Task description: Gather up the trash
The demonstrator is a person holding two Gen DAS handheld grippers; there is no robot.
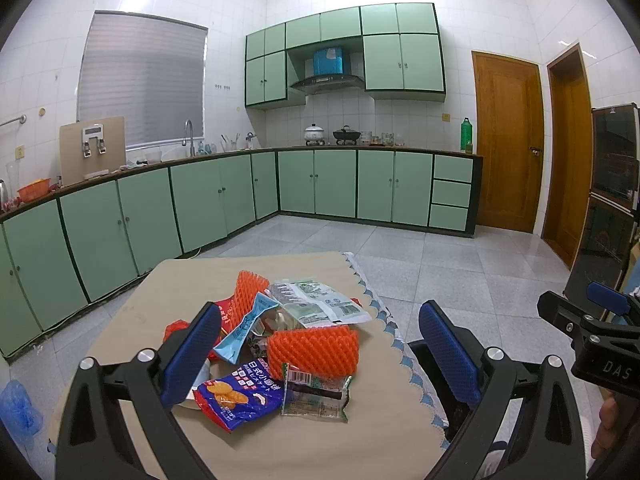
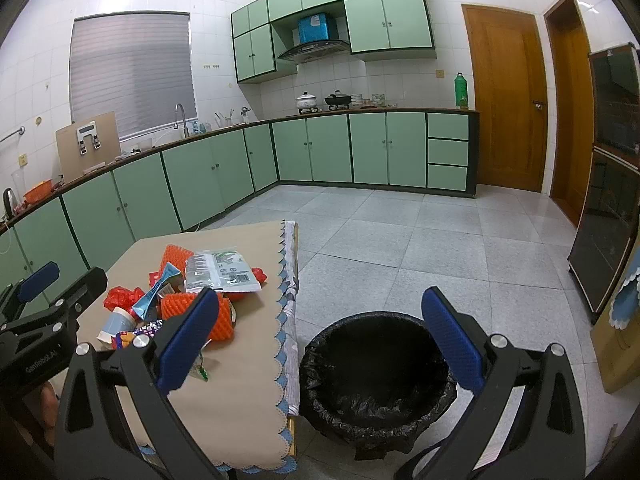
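Note:
A pile of trash lies on the beige-clothed table: an orange foam net, a second orange net, a blue snack bag, a white-green wrapper and a dark wrapper. My left gripper hangs open just above and in front of the pile, holding nothing. My right gripper is open and empty too, over the gap between the table's right edge and a bin lined with a black bag. The pile lies to its left. The bin looks empty.
The bin stands on the tiled floor right beside the table. Green cabinets line the left and far walls. Wooden doors and a dark glass cabinet are on the right. A blue plastic bag lies on the floor at left.

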